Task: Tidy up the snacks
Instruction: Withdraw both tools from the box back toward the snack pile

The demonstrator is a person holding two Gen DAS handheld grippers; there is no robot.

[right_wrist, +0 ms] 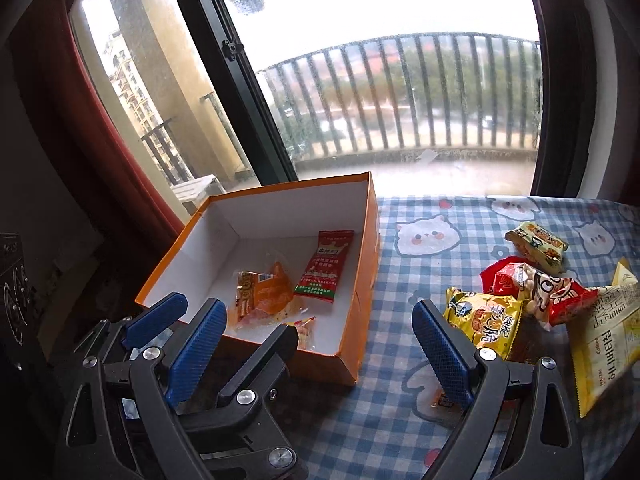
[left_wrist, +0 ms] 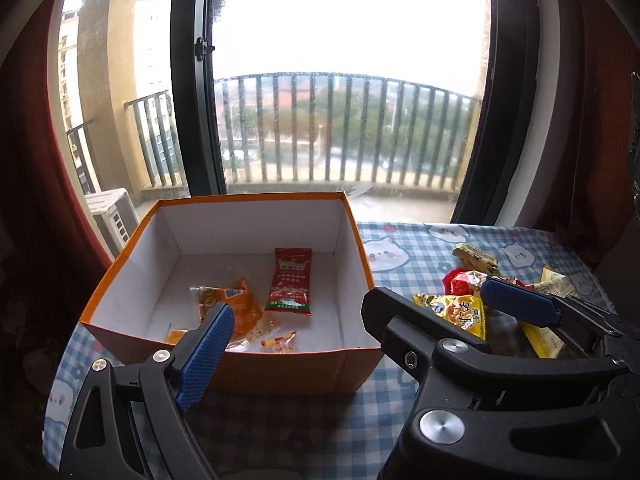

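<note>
Both grippers stood wide open and empty. The left gripper [left_wrist: 294, 316] hung over the near wall of the box [left_wrist: 256, 376], with packets [left_wrist: 290, 282] inside just ahead. The right gripper [right_wrist: 320, 340] straddled bare cloth [right_wrist: 392, 360] beside the box's corner, with loose snacks [right_wrist: 532, 292] to its right.

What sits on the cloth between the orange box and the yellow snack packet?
Nothing: in the right wrist view, bare checked tablecloth separates the orange box from the yellow snack packet.
</note>
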